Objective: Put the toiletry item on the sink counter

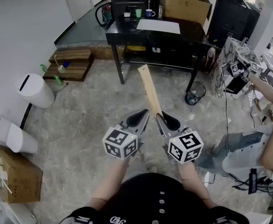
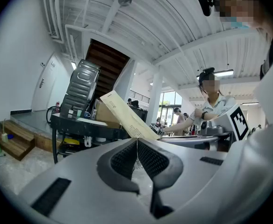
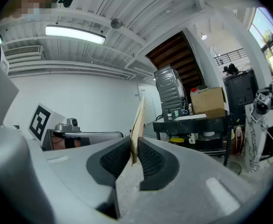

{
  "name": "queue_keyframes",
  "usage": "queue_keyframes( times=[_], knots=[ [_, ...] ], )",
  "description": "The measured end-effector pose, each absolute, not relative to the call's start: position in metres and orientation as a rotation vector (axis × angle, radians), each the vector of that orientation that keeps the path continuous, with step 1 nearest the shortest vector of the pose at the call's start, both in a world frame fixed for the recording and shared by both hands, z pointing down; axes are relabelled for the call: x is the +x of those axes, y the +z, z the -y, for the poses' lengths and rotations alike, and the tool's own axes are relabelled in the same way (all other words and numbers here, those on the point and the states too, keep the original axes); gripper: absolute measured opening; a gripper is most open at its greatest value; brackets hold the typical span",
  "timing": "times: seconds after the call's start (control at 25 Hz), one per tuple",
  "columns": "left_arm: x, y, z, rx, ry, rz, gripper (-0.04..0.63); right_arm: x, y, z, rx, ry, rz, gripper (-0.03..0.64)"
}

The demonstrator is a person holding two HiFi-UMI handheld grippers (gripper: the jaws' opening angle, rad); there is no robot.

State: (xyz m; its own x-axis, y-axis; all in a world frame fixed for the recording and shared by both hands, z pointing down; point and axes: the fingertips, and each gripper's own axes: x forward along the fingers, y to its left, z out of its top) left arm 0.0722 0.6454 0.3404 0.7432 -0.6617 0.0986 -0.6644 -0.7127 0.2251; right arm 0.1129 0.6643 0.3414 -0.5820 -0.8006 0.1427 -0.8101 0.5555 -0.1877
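Head view, with both gripper views. The mottled grey floor [image 1: 94,101] fills most of the field. A black bench [image 1: 192,31] stands at the far side. It carries a large cardboard box [image 1: 185,6], a white sheet [image 1: 158,26], a blue mug [image 1: 149,13] and a green cup [image 1: 138,13]. Wooden steps [image 1: 71,62] lie at the upper left, with a white bin [image 1: 35,91] below them near the wall. A dark wastebasket [image 1: 195,93] sits beside the bench's right leg. A seated person [image 1: 267,148] occupies the right edge.

The toiletry carton [image 1: 149,90], long, flat and tan, is held in the air in front of the person, over the floor and short of the bench. Its lower end is in the right claw [image 1: 159,116] and its free end slants up and away toward the bench.

In the right gripper view the right claw [image 3: 134,143] is closed on the carton [image 3: 139,120]. Both ribbed pads press its thin faces, and the carton stands edge-on between them.

The left claw [image 1: 145,112] sits just beside the right one, to the left of the carton's lower end. In the left gripper view its pads [image 2: 125,160] meet tip to tip with nothing between them. The carton [image 2: 127,118] shows beyond them, slanting up to the left.
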Motion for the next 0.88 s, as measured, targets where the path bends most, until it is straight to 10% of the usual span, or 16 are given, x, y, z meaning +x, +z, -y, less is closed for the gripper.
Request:
queue_keyframes(
  times=[0.88],
  knots=[
    [0.056,0.345,-0.582,2.669,-0.015,1.01,0.013,0.113,0.341,-0.601,1.463,0.453,2.768,0.008]
  ],
)
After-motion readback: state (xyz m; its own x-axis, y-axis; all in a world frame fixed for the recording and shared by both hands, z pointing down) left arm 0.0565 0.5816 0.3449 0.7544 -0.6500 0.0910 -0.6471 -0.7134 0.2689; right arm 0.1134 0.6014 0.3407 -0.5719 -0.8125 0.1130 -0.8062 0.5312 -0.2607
